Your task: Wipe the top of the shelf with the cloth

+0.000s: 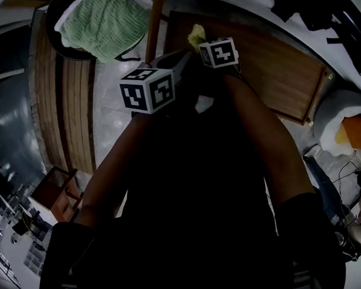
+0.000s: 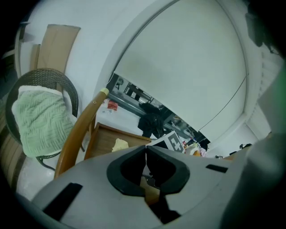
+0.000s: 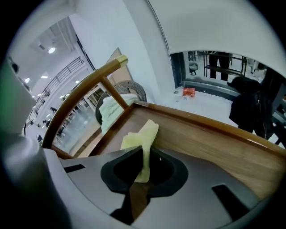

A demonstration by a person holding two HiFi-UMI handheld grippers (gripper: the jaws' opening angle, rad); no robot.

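Observation:
My right gripper (image 3: 144, 153) is shut on a pale yellow cloth (image 3: 144, 134), whose free end lies on the wooden shelf top (image 3: 210, 138) near its left end. In the head view the cloth (image 1: 197, 34) pokes out just past the right gripper (image 1: 199, 44) at the shelf top's (image 1: 269, 70) left edge. My left gripper (image 2: 145, 148) is shut with nothing between its jaws. It hangs beside the right one, short of the shelf (image 2: 103, 139), with the cloth (image 2: 119, 144) ahead of it. In the head view the left gripper (image 1: 174, 62) sits just left of and below the right.
A green towel (image 1: 105, 21) lies in a dark round wicker basket (image 2: 44, 76) left of the shelf. A curved wooden rail (image 2: 78, 129) rises between basket and shelf. Slatted wooden boards (image 1: 65, 98) lie at the left. Clutter and cables (image 1: 348, 168) sit to the right.

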